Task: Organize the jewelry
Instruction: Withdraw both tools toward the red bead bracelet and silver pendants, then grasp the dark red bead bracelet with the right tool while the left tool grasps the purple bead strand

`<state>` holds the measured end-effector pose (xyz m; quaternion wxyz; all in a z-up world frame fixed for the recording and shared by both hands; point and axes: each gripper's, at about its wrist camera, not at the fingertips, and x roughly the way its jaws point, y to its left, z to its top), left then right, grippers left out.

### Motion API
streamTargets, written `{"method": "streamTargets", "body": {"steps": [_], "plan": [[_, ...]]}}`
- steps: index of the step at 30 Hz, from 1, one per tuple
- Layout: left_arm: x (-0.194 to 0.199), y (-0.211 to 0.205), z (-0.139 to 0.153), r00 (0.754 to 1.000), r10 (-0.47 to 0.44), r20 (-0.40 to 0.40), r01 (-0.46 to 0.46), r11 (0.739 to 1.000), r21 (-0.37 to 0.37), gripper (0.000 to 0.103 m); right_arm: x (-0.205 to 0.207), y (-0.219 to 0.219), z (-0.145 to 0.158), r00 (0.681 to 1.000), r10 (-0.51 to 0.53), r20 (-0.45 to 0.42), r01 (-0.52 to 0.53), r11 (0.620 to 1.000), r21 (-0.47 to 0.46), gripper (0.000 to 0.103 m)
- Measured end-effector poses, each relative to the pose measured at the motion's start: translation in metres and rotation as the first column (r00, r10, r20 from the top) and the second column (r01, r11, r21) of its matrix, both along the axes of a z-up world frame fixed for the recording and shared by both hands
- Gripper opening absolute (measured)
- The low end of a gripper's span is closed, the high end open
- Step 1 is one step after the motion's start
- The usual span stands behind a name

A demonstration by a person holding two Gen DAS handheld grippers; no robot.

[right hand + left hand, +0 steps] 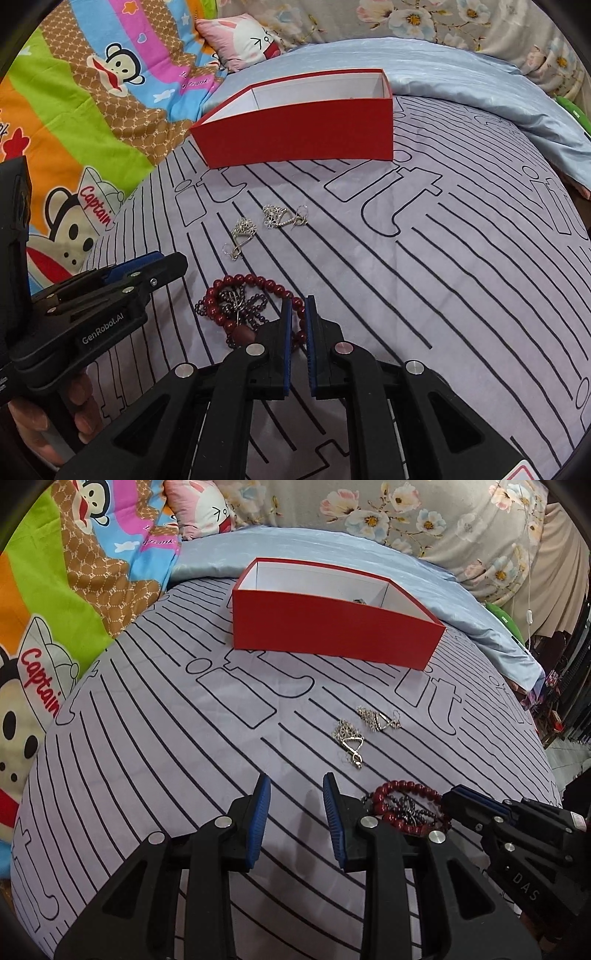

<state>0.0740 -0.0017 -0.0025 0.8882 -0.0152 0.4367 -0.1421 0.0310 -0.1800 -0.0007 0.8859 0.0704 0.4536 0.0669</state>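
A red box (325, 631) (303, 136) with a white inside stands open on the striped grey bedsheet; a small dark item (359, 600) lies inside. Two silver earrings (351, 740) (378, 718) lie on the sheet in front of it, also in the right wrist view (242, 234) (282, 218). A dark red bead bracelet (400, 805) (251, 306) with a thin dark bead strand lies nearest. My right gripper (298, 301) (448, 797) is shut on the bracelet's right side. My left gripper (296, 781) (166, 260) is open and empty, left of the bracelet.
A cartoon monkey quilt (55, 590) lies to the left, a pale blue cover (369, 550) and floral bedding (443, 513) behind the box. A pink pillow (247, 40) sits at the back. The bed edge drops off at the right (554, 738).
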Motion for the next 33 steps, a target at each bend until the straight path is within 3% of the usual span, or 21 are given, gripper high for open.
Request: {"method": "streamTargets", "body": {"steps": [4, 9, 12, 20, 23, 29, 33], "plan": [[-0.002, 0.001, -0.004, 1.0, 0.001, -0.008, -0.001, 1.0, 0.002, 0.028, -0.001, 0.003, -0.001, 1.0, 0.003, 0.004, -0.003, 1.0, -0.013, 0.018], [-0.006, -0.003, -0.005, 1.0, -0.011, -0.002, 0.011, 1.0, 0.007, 0.028, 0.001, 0.004, -0.007, 1.0, 0.003, -0.007, -0.003, 1.0, -0.023, 0.019], [-0.008, -0.004, -0.006, 1.0, -0.014, -0.004, 0.014, 1.0, 0.007, 0.029, 0.0, 0.005, -0.007, 1.0, 0.002, -0.002, -0.002, 0.999, -0.048, 0.008], [-0.013, -0.007, -0.002, 0.999, -0.036, 0.004, 0.036, 0.999, 0.0, 0.029, -0.005, -0.017, 0.004, 0.996, -0.079, 0.045, 0.079, 0.997, -0.005, 0.008], [-0.017, -0.012, 0.001, 0.999, -0.049, 0.013, 0.048, 0.999, 0.002, 0.036, -0.006, -0.029, 0.006, 0.991, -0.124, 0.052, 0.123, 0.992, 0.011, 0.008], [-0.023, -0.028, 0.005, 0.996, -0.088, 0.015, 0.088, 0.996, -0.004, 0.037, -0.01, -0.047, 0.007, 0.98, -0.192, 0.058, 0.191, 0.981, 0.022, 0.008], [-0.026, -0.04, 0.006, 0.993, -0.112, 0.022, 0.112, 0.994, 0.002, 0.043, -0.014, -0.062, 0.009, 0.967, -0.245, 0.064, 0.242, 0.969, 0.04, 0.008]]}}
